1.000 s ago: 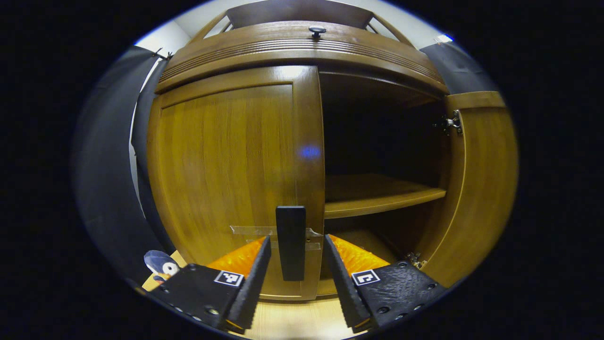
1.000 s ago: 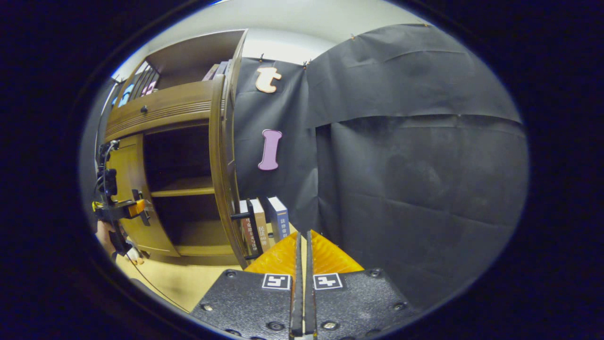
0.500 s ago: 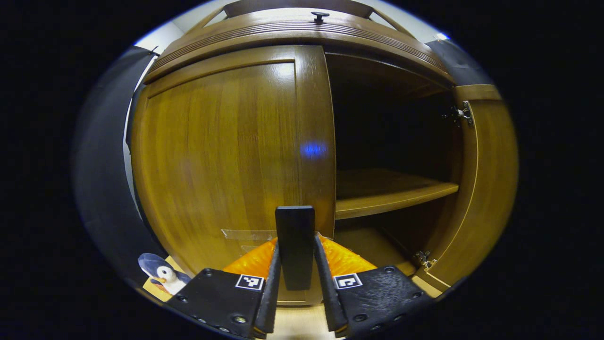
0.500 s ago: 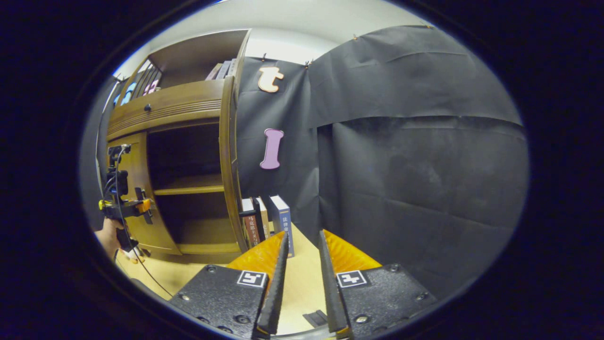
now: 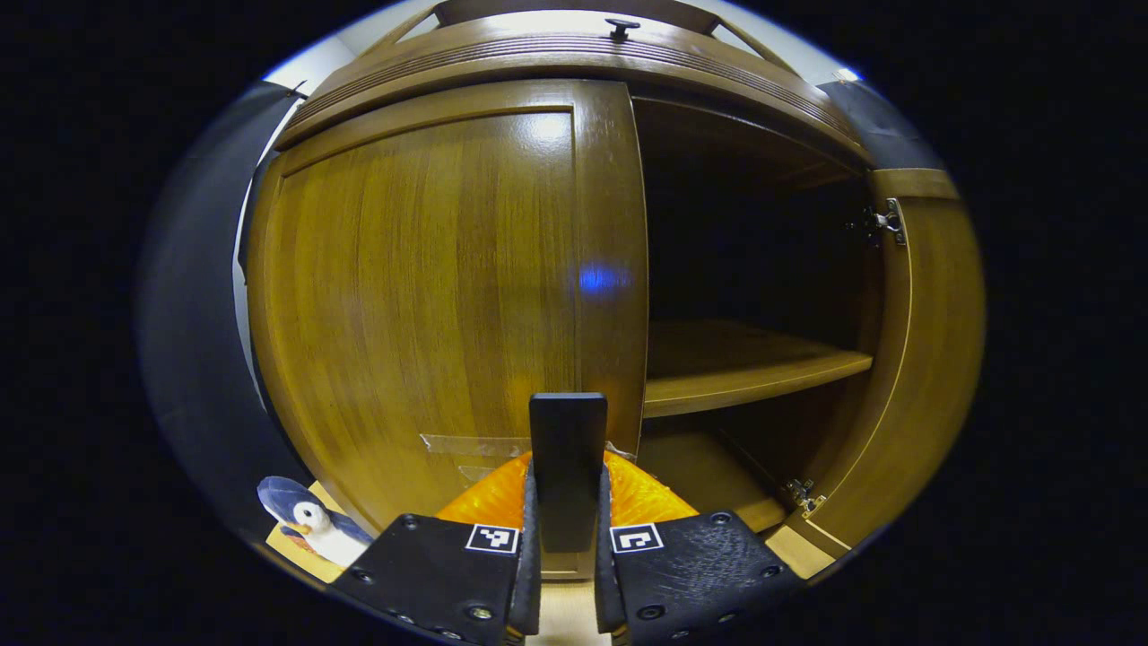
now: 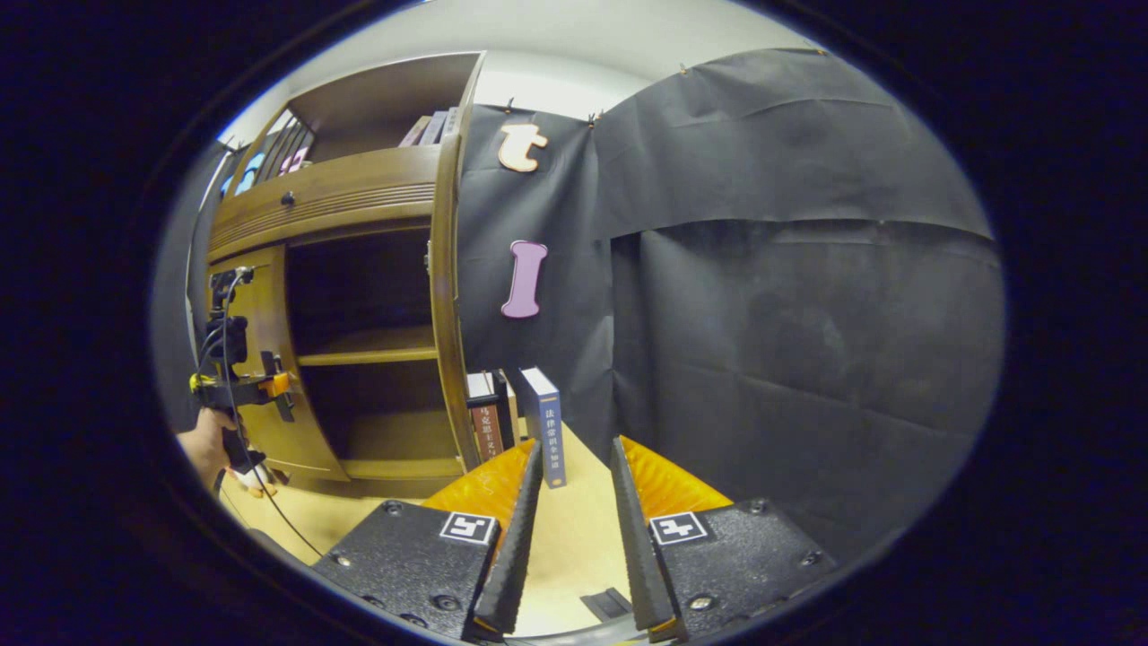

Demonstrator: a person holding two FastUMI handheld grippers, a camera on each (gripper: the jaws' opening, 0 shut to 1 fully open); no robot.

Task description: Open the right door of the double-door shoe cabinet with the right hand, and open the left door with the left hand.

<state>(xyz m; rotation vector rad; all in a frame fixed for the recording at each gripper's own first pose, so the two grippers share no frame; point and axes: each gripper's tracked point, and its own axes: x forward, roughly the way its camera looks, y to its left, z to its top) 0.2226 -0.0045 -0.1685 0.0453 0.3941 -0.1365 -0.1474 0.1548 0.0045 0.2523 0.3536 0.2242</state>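
My left gripper (image 5: 566, 574) is clamped on the black handle (image 5: 567, 467) of the left door (image 5: 430, 296), both fingers pressing its sides. That handle stands upright at the door's lower free edge, beside strips of clear tape (image 5: 471, 445). The left door looks closed or nearly so, its panel facing me. Past its free edge the shoe cabinet (image 5: 574, 63) gapes dark, a shelf (image 5: 744, 370) crossing the opening. The right door (image 5: 924, 359) is swung out at the cabinet's right side, hinges (image 5: 883, 220) on its inner face. A small black knob (image 5: 621, 25) sits on the cabinet's top rail. At the cabinet's lower left corner a toy penguin (image 5: 309, 525) rests on the floor.

My right gripper (image 6: 568, 547) is held apart from everything, fingers spread with nothing between them, over the pale floor (image 6: 574, 538). Ahead, books (image 6: 538, 422) stand just behind the open right door's edge (image 6: 446, 314). Farther left, my hand (image 6: 208, 449) holds the left gripper at the left door.
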